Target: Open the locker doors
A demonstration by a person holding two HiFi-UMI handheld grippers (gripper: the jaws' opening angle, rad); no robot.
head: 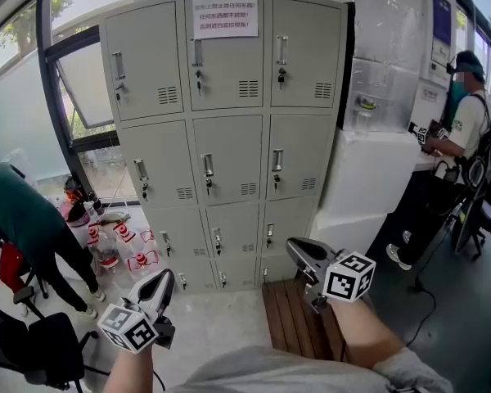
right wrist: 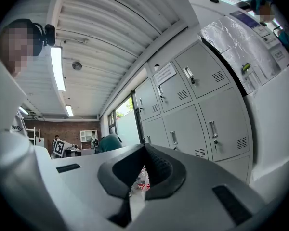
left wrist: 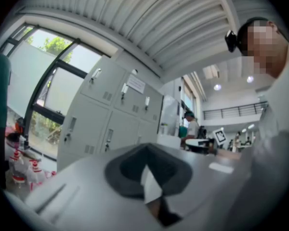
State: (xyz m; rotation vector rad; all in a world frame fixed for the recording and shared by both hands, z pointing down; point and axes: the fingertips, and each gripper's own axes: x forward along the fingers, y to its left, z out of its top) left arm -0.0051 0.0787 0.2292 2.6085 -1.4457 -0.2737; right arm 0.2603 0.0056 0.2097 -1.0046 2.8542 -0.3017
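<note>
Two empties: left tongs [head: 162,283] and right tongs [head: 298,249] both pinched closed, nothing held. Locker [head: 229,137] ahead, up beyond both tips, doors all closed, handles [head: 208,165] run vertical. Right tongs looks nearer, below right column; you'd reach forward-up.

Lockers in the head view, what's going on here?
A person stands facing the grey locker bank with a hand-held gripper in each hand. The left hand-held gripper and the right hand-held gripper are both shut on nothing and held short of the lockers, touching none of them. All its doors are closed, so no opening has begun. A person in a green top bends over at the left; a person in a cap stands at the far right.
</note>
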